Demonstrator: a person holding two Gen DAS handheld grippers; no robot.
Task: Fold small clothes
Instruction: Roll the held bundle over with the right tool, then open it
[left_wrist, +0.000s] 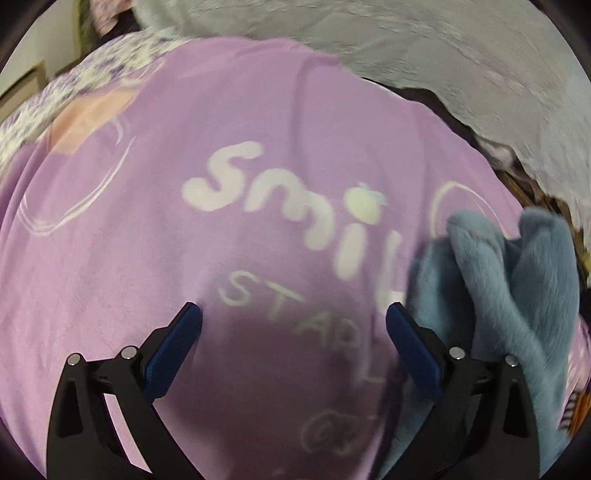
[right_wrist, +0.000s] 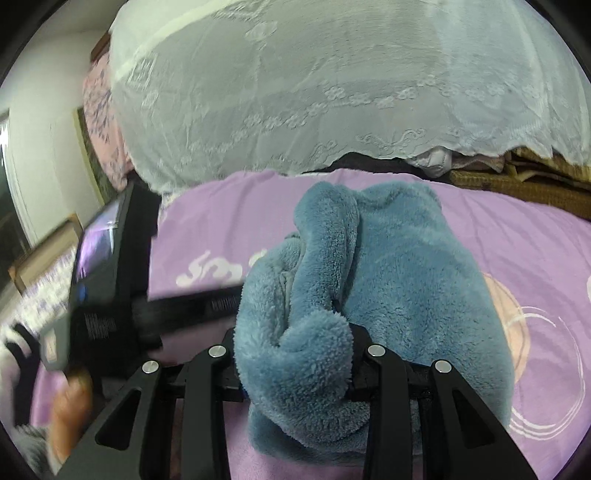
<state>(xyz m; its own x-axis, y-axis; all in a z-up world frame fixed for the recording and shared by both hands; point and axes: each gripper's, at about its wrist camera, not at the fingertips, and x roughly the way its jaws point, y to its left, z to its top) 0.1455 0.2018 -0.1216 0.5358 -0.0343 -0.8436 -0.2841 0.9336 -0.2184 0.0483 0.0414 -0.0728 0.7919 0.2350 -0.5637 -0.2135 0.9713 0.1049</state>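
A fluffy blue garment (right_wrist: 388, 280) lies bunched on a purple sheet (right_wrist: 229, 221) printed with white "smile" lettering. My right gripper (right_wrist: 314, 332) is shut on a fold of the blue garment, and the fabric hides its fingertips. In the left wrist view the blue garment (left_wrist: 509, 288) sits at the right, just beside the right finger. My left gripper (left_wrist: 293, 314) is open and empty, hovering low over the purple sheet (left_wrist: 147, 258).
A white lace cover (right_wrist: 332, 92) drapes over a pile behind the sheet. A woven brown mat (right_wrist: 517, 181) lies at the back right. The left gripper's body (right_wrist: 107, 266) shows at the left of the right wrist view. A floral fabric (left_wrist: 92, 74) borders the sheet's far left.
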